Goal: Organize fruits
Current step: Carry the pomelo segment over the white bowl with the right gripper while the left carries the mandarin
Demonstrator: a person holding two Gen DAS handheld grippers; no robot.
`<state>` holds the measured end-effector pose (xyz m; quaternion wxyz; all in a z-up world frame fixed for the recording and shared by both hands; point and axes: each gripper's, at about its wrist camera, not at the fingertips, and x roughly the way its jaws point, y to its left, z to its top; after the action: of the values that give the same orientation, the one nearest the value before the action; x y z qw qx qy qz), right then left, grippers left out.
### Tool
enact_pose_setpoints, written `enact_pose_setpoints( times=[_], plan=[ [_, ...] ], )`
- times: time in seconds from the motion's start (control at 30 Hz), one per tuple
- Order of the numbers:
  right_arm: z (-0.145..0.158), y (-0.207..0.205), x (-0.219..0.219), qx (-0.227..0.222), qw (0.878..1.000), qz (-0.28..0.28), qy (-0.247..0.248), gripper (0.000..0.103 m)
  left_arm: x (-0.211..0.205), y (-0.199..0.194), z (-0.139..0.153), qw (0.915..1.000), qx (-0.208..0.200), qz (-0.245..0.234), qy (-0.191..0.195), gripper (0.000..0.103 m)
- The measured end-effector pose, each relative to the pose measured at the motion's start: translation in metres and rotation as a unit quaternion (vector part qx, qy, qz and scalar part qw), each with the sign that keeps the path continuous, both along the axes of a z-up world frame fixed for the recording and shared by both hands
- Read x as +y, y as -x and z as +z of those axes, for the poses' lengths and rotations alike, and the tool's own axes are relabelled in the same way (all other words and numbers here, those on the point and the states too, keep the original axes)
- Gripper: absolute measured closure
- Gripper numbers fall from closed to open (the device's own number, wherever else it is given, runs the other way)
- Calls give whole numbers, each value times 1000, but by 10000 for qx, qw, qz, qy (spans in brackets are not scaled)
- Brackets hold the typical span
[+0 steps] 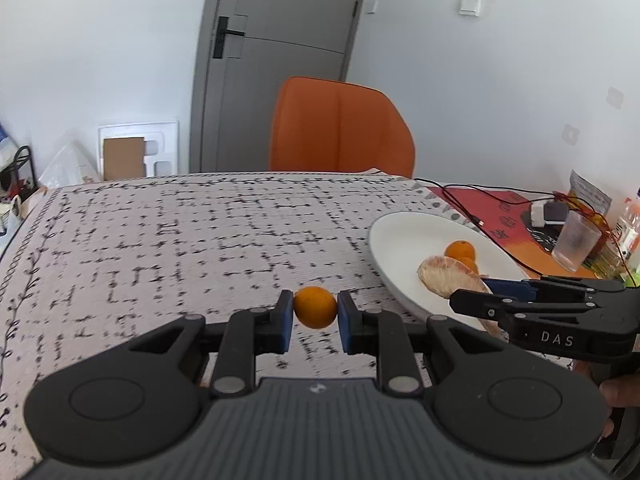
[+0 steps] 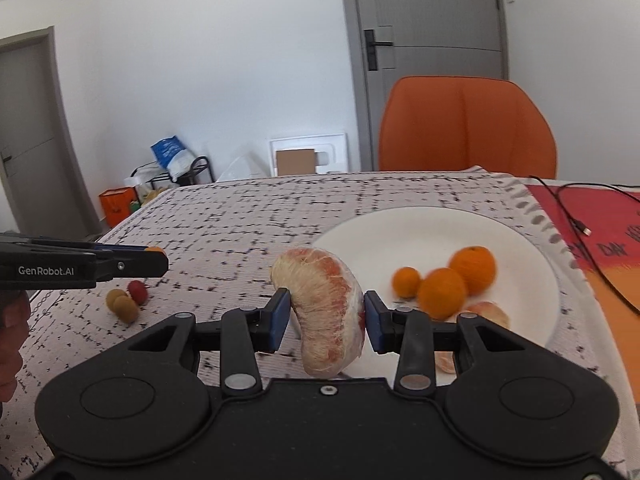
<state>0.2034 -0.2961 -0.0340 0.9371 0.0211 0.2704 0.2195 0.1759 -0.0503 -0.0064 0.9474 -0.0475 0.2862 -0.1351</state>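
The left hand-held gripper [image 1: 315, 320] is squeezing a small orange [image 1: 315, 307] between its blue pads, jaws nearly closed on it, carrying it above the desk [image 1: 160, 240] just left of the white plate [image 1: 400, 232]. The right hand-held gripper [image 2: 325, 316] is clamping a peeled pomelo segment [image 2: 326, 312], jaws partly open around its width, holding it over the near left rim of the plate. On the plate three oranges [image 2: 442, 292] are sitting together, with another peeled piece [image 2: 490, 314] beside them. Well left of the plate, two brownish fruits [image 2: 122, 304] and a red one [image 2: 137, 291] are lying on the patterned cloth
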Motion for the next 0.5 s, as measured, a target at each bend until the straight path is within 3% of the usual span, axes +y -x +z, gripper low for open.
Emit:
enact_pose_setpoints(
  times=[0.2, 0.5],
  plan=[
    [-5, -3, -23, 52, 9990, -437, -112, 59, -22, -9, 4, 9996, -56, -269, -93, 81],
    [-4, 11, -43, -17, 9983, -528, -259, 58, -58, -20, 7, 9972, -161, -701, -197, 81]
  ],
)
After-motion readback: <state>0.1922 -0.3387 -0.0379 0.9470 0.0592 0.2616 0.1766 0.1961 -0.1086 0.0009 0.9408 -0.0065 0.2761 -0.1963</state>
